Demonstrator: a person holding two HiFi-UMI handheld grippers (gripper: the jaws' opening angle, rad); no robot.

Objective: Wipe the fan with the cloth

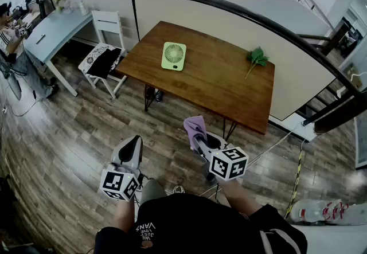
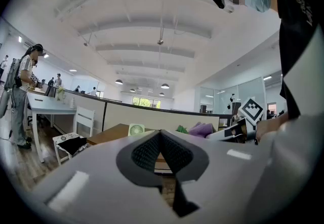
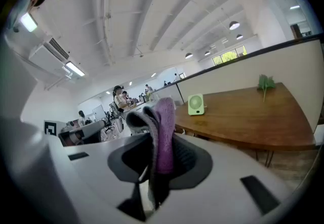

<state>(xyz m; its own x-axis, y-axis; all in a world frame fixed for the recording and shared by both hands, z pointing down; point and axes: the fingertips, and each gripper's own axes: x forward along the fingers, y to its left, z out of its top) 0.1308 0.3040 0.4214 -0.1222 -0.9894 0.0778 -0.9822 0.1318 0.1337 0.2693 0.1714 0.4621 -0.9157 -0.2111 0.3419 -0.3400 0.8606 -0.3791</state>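
Observation:
A small pale green fan (image 1: 173, 55) lies on the brown wooden table (image 1: 223, 89), toward its far left part; it also shows small in the left gripper view as the fan (image 2: 135, 129) and in the right gripper view as the fan (image 3: 196, 104). My right gripper (image 1: 198, 135) is shut on a purple cloth (image 1: 195, 125), which sticks up between its jaws as the cloth (image 3: 161, 132). It hovers over the floor just short of the table's near edge. My left gripper (image 1: 131, 148) is shut and empty, lower left, well away from the table.
A green leafy sprig (image 1: 256, 58) lies on the table's right part. A white chair (image 1: 106, 46) with dark fabric stands left of the table, beside a white desk (image 1: 49, 32). A curved partition (image 1: 241, 18) runs behind the table. People stand at the far left.

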